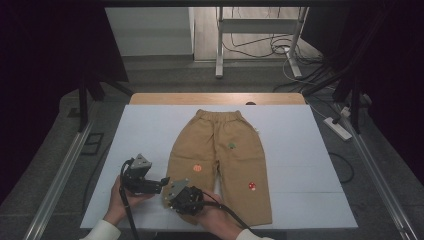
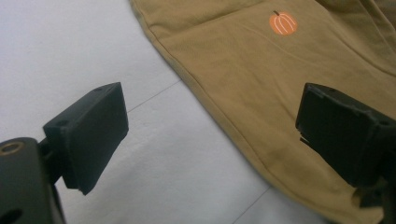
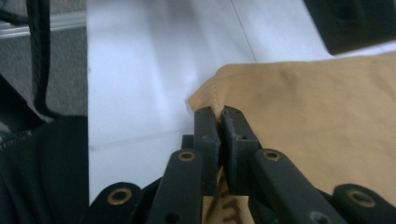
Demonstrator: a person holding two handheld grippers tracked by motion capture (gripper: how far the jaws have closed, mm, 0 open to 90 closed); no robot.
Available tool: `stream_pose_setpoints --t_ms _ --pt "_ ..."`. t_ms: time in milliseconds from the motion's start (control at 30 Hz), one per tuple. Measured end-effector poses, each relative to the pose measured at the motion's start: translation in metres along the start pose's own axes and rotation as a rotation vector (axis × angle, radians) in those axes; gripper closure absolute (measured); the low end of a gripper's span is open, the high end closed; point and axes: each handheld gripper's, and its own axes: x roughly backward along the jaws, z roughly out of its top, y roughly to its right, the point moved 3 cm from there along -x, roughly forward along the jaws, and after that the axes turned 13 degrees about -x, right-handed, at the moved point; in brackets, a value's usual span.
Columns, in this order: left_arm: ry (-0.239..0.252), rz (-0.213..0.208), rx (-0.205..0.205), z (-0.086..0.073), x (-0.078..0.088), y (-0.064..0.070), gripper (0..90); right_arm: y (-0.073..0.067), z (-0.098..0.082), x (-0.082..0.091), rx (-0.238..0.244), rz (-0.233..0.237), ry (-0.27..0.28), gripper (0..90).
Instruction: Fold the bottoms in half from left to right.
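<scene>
Trousers (image 1: 220, 160), one; tongs (image 3: 219, 116), two.

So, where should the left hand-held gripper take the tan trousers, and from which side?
At the outer side seam of the near leg of the tan trousers, coming from the bare table. That edge lies flat between the open jaws of the left hand-held gripper.

Three cameras: one fixed overhead, two riding on handheld grippers.

High view set above the near table edge, facing forward and down across the white table (image 1: 300, 150) to the floor beyond. Left gripper view close and low, angled down. Right gripper view closer still. Shared by all: the tan trousers (image 1: 220, 160) (image 2: 261, 70) (image 3: 317, 121).
</scene>
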Motion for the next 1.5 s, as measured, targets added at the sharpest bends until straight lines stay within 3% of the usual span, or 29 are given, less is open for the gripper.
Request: stream_pose_setpoints --t_ms 33,100,533,667,767,1000,1500 --pt "0.0 0.0 0.0 0.0 0.0 0.0 9.3 0.004 -0.001 0.005 -0.029 0.037 0.01 85.5" --pt "0.002 -0.003 0.003 0.0 0.0 0.0 9.3 0.004 -0.001 0.006 -0.031 0.042 0.013 85.5" --pt "0.026 0.004 -0.001 0.013 0.0 -0.006 10.9 -0.004 -0.003 0.02 0.027 0.033 0.038 85.6" --pt "0.035 -0.002 0.014 0.022 -0.006 -0.012 10.9 -0.005 -0.003 0.022 0.027 0.038 0.037 85.6" --pt "0.023 -0.023 0.007 0.026 -0.009 -0.015 11.7 -0.006 -0.004 0.022 0.026 0.048 0.047 85.6" --pt "0.021 -0.027 -0.006 0.035 -0.012 -0.017 12.6 -0.007 -0.007 0.024 0.034 0.05 0.045 85.6" --pt "-0.006 -0.048 -0.002 0.054 -0.035 -0.029 12.4 -0.008 -0.009 0.024 0.04 0.051 0.043 85.6"
